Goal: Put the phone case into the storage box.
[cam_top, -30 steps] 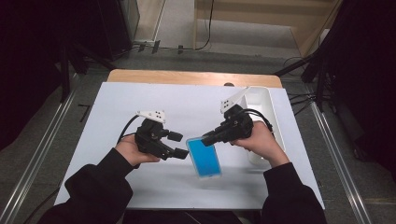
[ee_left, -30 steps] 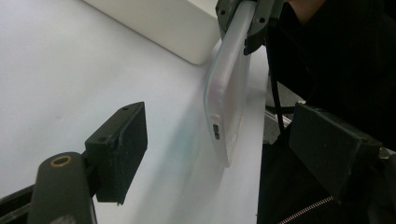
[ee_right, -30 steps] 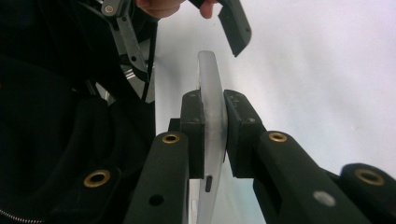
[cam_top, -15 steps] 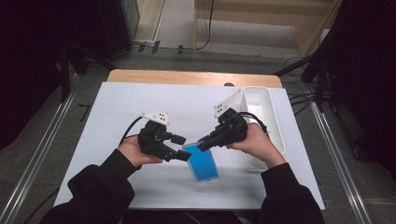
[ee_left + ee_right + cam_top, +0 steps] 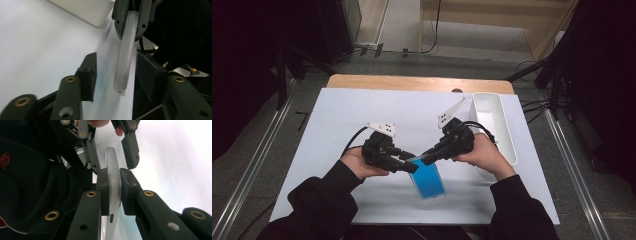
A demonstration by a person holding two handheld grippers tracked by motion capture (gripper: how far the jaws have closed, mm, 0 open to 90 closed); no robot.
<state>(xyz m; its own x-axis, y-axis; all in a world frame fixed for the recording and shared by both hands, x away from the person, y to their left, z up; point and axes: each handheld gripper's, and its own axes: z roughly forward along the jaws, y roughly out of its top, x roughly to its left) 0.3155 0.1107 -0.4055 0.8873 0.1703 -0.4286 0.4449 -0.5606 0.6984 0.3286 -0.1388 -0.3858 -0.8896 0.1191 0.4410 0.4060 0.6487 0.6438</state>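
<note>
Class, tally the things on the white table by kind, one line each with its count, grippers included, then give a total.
Blue phone case: 1
White bin: 1
Grippers, left gripper and right gripper: 2
Total: 4

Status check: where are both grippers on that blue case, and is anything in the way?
Right gripper clamped on blue case. Left gripper closing around its edge, pads not touching. White bin clear aside.
</note>
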